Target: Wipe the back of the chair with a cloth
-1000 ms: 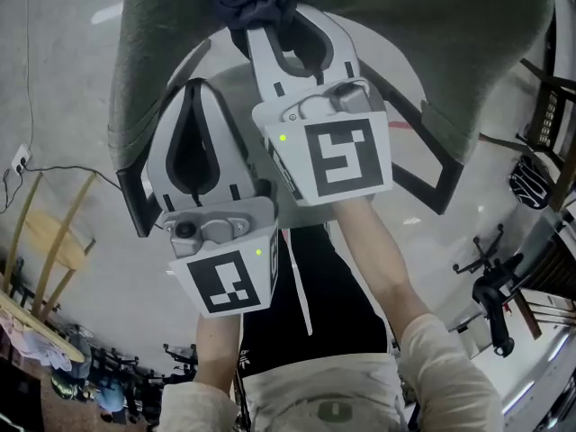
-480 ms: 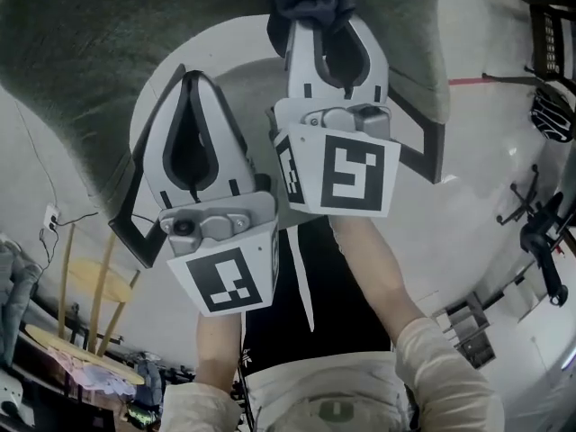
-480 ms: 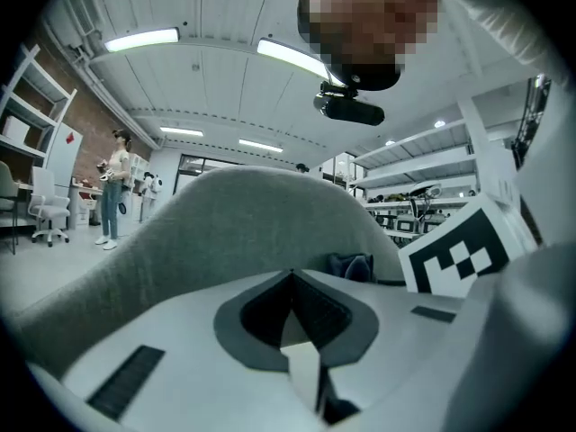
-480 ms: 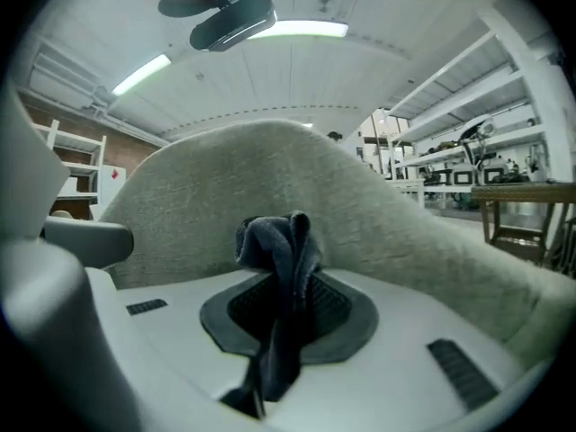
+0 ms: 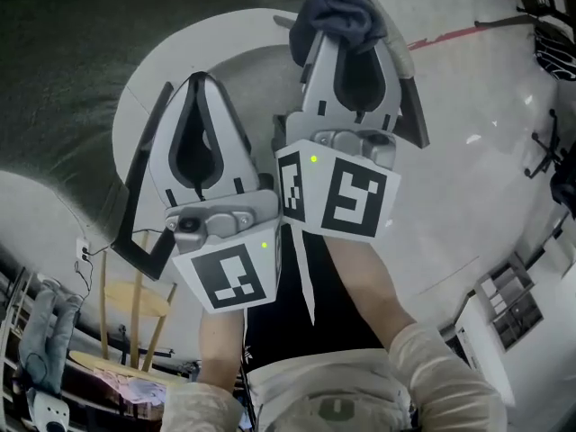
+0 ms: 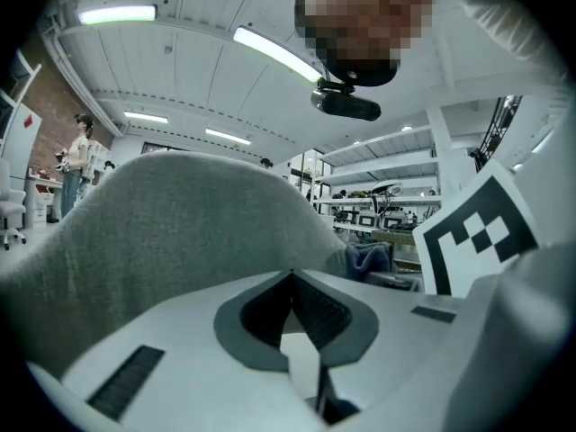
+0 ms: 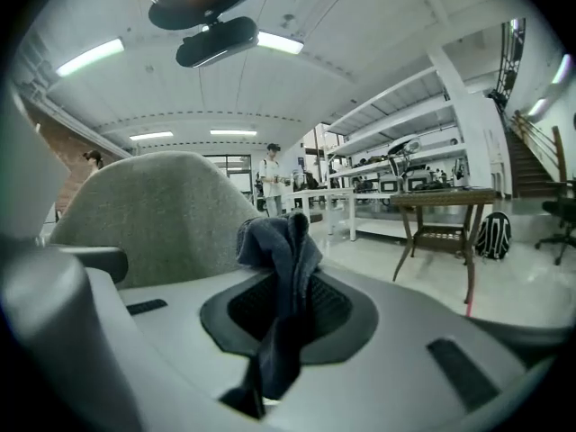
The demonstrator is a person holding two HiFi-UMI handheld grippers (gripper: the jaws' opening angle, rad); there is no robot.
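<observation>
The chair's grey fabric back (image 5: 99, 52) fills the upper left of the head view. It also rises ahead of both grippers, close in the left gripper view (image 6: 162, 232) and further off at the left of the right gripper view (image 7: 153, 214). My right gripper (image 5: 340, 27) is shut on a dark blue cloth (image 5: 337, 12). The cloth bunches over the fingertips and hangs between the jaws (image 7: 283, 268), just right of the chair's edge. My left gripper (image 5: 200, 79) is shut with nothing in it; its tips (image 6: 291, 273) point at the fabric.
A wooden table (image 7: 441, 214) with a backpack (image 7: 490, 237) beside it stands at the right. A person (image 7: 272, 183) stands beyond the chair, another (image 6: 76, 165) at far left. Shelving (image 6: 378, 214) lines the back. A wooden stool (image 5: 135, 300) stands at lower left.
In the head view the chair has slid to the upper left. The right gripper with the cloth now shows past the chair's right edge. Both grippers have stayed shut.
</observation>
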